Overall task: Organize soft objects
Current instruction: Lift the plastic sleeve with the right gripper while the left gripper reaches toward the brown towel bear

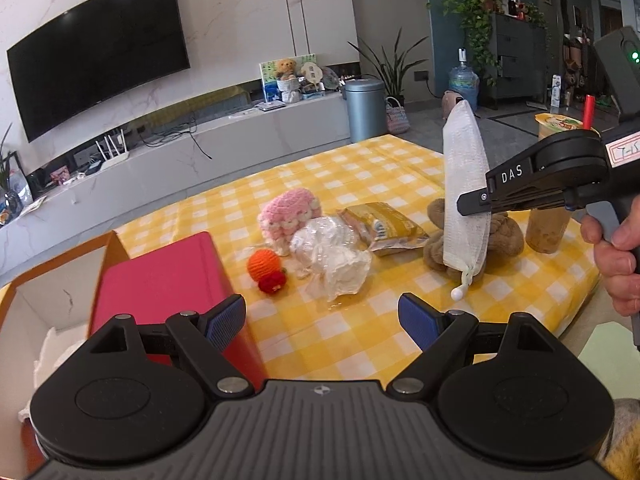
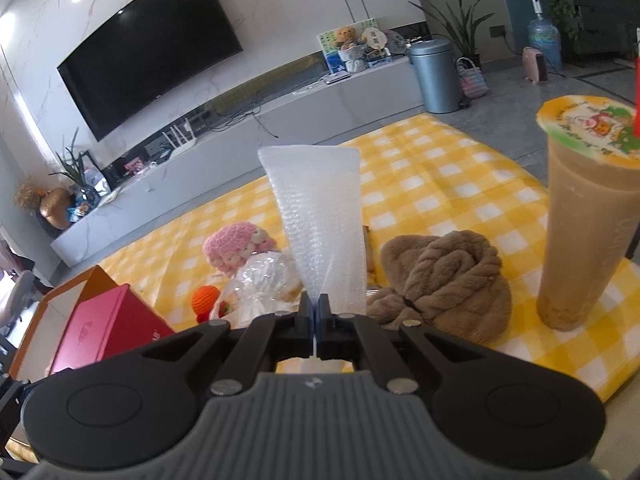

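My right gripper (image 2: 316, 316) is shut on a white mesh pouch (image 2: 320, 216), which stands upright above the table; the same right gripper (image 1: 472, 202) and pouch (image 1: 466, 184) show in the left wrist view, held over a brown plush towel (image 1: 504, 236). My left gripper (image 1: 322, 320) is open and holds nothing, low near the table's front. Ahead of it lie a pink crocheted piece (image 1: 290, 212), a white plastic-wrapped bundle (image 1: 332, 256), an orange crocheted ball (image 1: 263, 264) with a small red piece (image 1: 273, 282), and a yellow packet (image 1: 380, 226).
A red box (image 1: 168, 280) sits beside an open orange carton (image 1: 52, 300) at the left front. A tall sealed drink cup (image 2: 588, 216) with a red straw stands at the right on the yellow checked tablecloth (image 1: 360, 332). A person's hand (image 1: 618, 256) grips the right tool.
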`<state>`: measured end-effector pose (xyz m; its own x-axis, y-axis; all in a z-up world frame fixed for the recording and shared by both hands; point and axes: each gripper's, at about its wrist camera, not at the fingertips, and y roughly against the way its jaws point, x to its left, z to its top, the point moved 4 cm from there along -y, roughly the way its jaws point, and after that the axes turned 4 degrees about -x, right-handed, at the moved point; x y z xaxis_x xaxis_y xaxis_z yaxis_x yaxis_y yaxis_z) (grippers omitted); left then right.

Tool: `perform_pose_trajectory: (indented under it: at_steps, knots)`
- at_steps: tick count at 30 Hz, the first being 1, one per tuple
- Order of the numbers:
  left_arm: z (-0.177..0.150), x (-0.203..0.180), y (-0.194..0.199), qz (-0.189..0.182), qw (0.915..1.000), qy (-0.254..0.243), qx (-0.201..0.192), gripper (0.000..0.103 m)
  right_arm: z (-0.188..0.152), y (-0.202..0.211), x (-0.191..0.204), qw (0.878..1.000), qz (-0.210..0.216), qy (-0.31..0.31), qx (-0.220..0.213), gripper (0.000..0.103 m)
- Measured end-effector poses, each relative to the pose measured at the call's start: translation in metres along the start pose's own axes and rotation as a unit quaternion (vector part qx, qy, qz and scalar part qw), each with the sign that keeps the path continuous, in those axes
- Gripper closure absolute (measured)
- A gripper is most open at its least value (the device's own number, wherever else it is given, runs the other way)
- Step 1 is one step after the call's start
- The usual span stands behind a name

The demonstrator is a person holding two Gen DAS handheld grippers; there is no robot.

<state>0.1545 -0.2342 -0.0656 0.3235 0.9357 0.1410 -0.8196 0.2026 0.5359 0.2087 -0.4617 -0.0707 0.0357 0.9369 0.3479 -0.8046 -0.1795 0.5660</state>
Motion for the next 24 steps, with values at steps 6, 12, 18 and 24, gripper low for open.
perform_pose_trajectory:
  at_steps: [6, 12, 18, 24]
  knots:
    - [-0.002, -0.009, -0.016, 0.003, 0.9999, -0.007, 0.015, 0.002, 0.003, 0.012, -0.003, 1.0, -0.008, 0.015, -0.016, 0.103]
    - [0.0, -0.009, -0.037, -0.005, 0.9989, 0.034, 0.033, 0.002, 0.003, 0.031, -0.022, 0.999, -0.029, 0.001, -0.035, 0.103]
    - [0.012, -0.01, -0.054, -0.032, 0.9954, 0.087, 0.026, 0.002, 0.001, 0.054, -0.05, 0.997, -0.059, -0.021, -0.054, 0.103]
    - [0.021, -0.042, -0.071, -0.09, 0.993, 0.074, 0.02, 0.002, -0.012, 0.044, -0.066, 0.994, -0.1, -0.03, -0.022, 0.103]
